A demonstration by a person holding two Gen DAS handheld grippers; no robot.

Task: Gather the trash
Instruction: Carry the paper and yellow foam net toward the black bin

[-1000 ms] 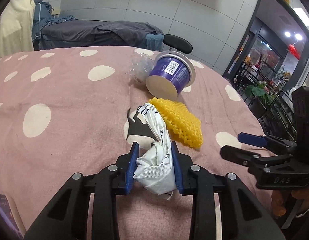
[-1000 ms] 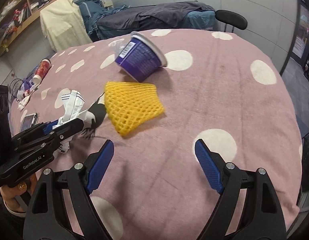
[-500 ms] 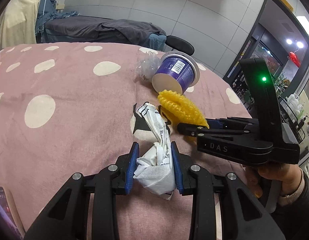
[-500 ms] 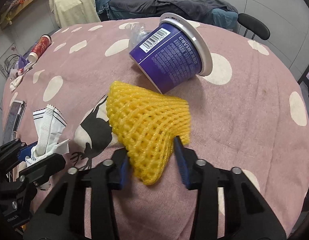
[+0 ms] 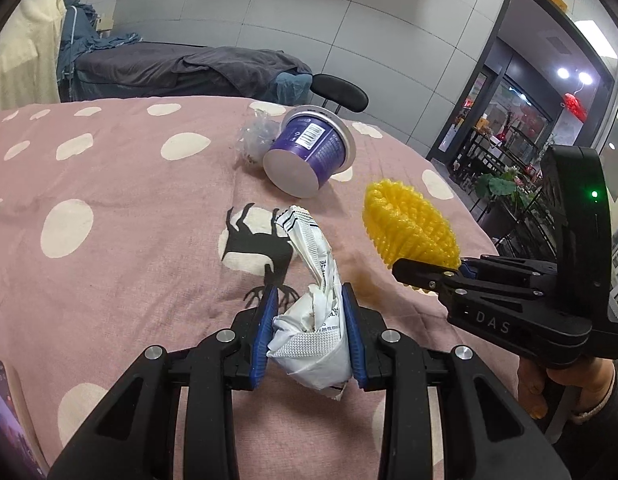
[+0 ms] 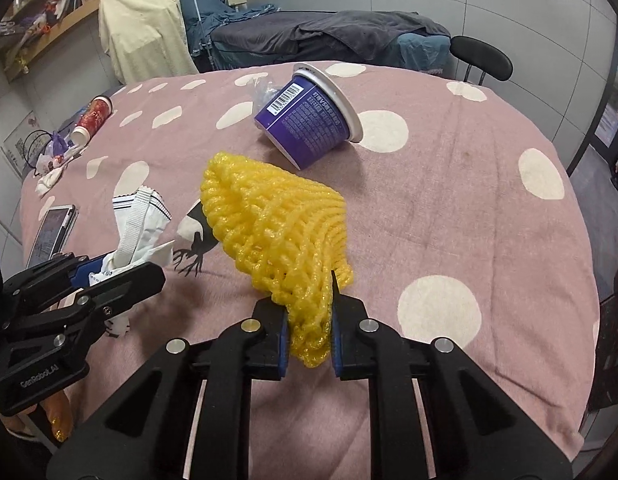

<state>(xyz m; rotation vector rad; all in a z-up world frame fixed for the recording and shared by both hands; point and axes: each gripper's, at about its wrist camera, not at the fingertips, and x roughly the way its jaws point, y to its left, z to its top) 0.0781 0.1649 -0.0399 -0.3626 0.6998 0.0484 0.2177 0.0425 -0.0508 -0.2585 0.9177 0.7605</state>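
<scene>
My left gripper (image 5: 307, 334) is shut on a crumpled white wrapper (image 5: 315, 312), held just above the pink dotted cloth (image 5: 109, 208). The right gripper (image 6: 309, 336) has a yellow foam fruit net (image 6: 269, 232) between its pads; its jaws are still closing and squeeze the net's near corner. The net hangs lifted off the cloth (image 6: 449, 208). In the left wrist view the net (image 5: 409, 228) sticks up from the right gripper (image 5: 425, 274), held by a hand (image 5: 549, 384). A purple cup (image 6: 309, 120) lies on its side farther back, beside clear crumpled plastic (image 5: 255, 140).
A red-and-white cup (image 6: 91, 118) and small scraps (image 6: 53, 160) lie at the cloth's far left. A phone (image 6: 53, 232) rests near the left edge. Behind the table stand a black chair (image 6: 483, 56) and a cot with dark bedding (image 6: 329, 36).
The right gripper went from wide open over bare cloth to closed on the yellow net, then lifted it off the cloth. The left gripper kept its hold on the wrapper.
</scene>
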